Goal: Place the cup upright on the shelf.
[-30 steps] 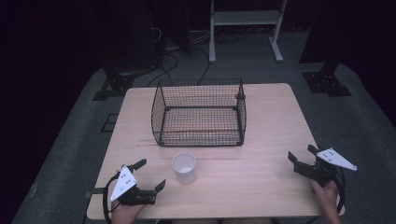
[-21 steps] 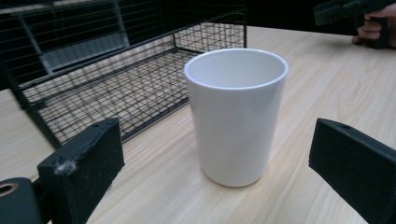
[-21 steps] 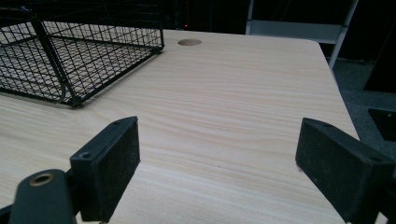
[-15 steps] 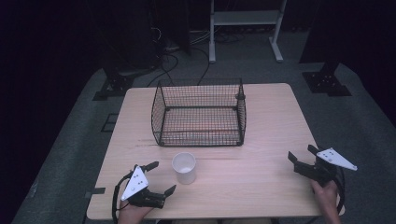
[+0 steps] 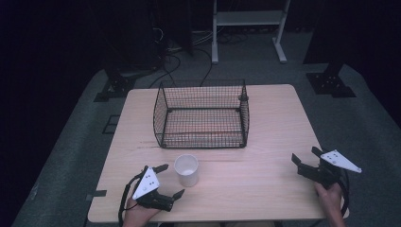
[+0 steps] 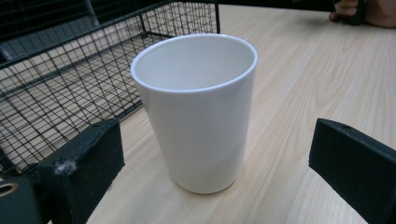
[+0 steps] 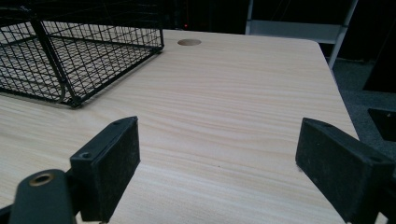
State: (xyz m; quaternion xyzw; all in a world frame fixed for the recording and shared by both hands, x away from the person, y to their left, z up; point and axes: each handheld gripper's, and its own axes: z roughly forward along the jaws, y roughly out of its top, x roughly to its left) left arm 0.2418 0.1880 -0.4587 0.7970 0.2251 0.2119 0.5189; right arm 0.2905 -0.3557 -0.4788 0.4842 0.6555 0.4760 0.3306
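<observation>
White cup stands upright on the table, just in front of the wire basket. Left gripper sits beside the cup, jaws apart, cup ahead between them, untouched. Right gripper rests near the table's right edge, jaws apart, empty.
</observation>
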